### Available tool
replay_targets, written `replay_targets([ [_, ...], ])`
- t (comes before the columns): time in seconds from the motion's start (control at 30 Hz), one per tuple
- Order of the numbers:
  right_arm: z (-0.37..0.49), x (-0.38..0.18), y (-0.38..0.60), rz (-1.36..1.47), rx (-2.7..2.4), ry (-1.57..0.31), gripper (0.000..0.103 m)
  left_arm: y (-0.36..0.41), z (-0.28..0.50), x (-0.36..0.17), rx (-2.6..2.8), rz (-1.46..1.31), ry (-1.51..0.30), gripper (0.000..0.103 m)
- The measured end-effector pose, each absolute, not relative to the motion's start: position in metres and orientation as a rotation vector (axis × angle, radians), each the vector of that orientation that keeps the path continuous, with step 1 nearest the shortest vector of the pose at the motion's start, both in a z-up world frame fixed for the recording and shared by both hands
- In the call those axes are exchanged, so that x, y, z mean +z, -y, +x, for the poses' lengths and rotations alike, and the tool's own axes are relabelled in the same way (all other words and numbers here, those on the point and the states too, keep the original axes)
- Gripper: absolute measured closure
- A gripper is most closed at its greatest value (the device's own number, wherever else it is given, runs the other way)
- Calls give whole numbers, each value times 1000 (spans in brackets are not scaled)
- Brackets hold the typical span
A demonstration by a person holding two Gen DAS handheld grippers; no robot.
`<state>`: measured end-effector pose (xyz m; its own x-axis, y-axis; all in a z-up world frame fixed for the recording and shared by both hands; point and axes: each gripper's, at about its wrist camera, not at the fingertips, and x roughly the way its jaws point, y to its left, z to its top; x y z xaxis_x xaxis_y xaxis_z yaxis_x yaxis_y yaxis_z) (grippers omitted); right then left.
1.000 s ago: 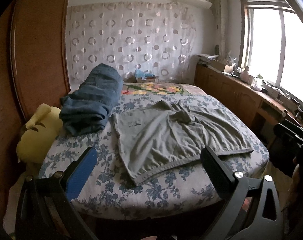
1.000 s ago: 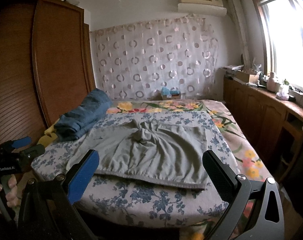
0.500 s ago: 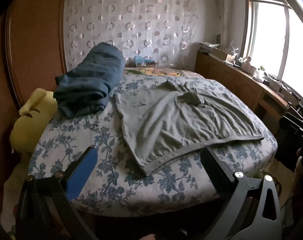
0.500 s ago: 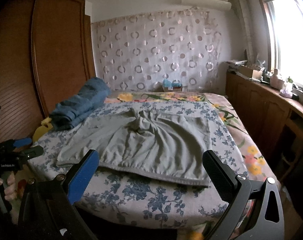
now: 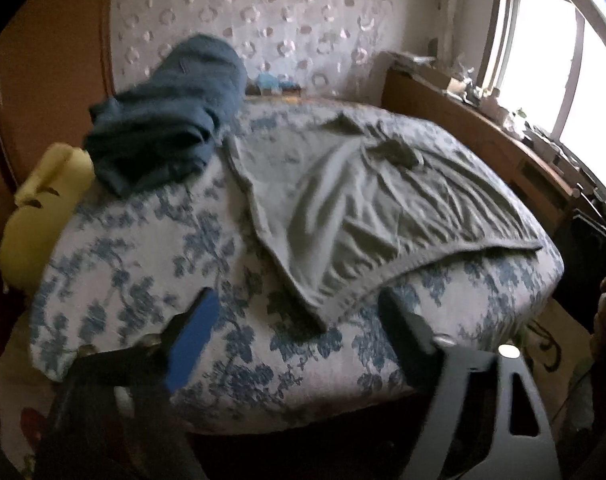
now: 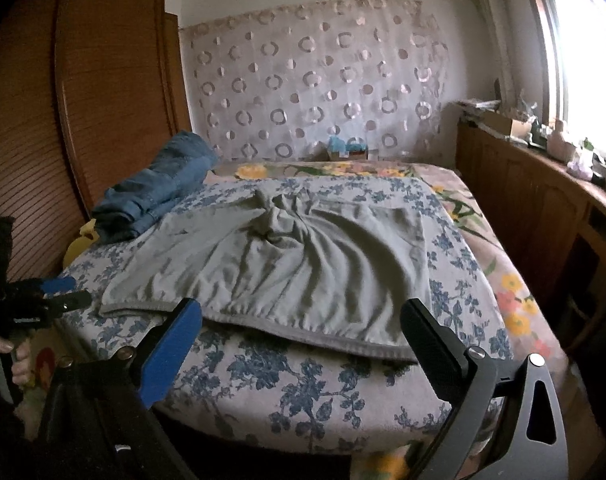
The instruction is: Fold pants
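Note:
Grey-green pants (image 5: 367, 216) lie spread and wrinkled on the blue floral bedspread (image 5: 143, 280), waistband toward the near edge; they also show in the right wrist view (image 6: 303, 268). My left gripper (image 5: 299, 328) is open and empty, just short of the waistband's left corner. My right gripper (image 6: 303, 332) is open and empty, its jaws either side of the waistband's right half, just above the bed's near edge. The left gripper also shows at the far left of the right wrist view (image 6: 59, 292).
A folded pile of blue jeans (image 5: 171, 120) lies at the bed's back left (image 6: 159, 188). A yellow plush toy (image 5: 43, 208) sits beside the bed. A wooden wardrobe (image 6: 63, 120) stands left, a wooden cabinet (image 6: 543, 208) under the window right.
Both grippers have moved forward and down toward the pants' waistband. The pants lie as before.

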<state>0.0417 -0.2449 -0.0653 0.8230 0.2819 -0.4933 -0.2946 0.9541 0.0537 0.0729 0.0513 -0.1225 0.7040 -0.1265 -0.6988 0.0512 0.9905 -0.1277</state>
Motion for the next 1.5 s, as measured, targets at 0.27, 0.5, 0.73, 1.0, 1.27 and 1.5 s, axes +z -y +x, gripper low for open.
replay_targets([
  [0.27,38,-69,248,-35,322,-549,16,-48,78,-137,-104,-95,-819,51],
  [0.5,29,-68,256,-36,329,-562,22,-45,83,-140,-110,-86,-812,64],
  [0.73,34,-67,260,-45,326,-561,30,-41,88,-141,-150,-97,-804,91],
  [1.0,33,-67,262,-39,316,-568,30,-33,89,-122,-189,-90,-769,98],
  [1.27,29,-64,270,-36,303,-569,30,-5,98,-84,-269,-66,-703,99],
  [1.5,20,-63,284,-9,289,-564,30,39,106,-55,-378,-40,-665,99],
])
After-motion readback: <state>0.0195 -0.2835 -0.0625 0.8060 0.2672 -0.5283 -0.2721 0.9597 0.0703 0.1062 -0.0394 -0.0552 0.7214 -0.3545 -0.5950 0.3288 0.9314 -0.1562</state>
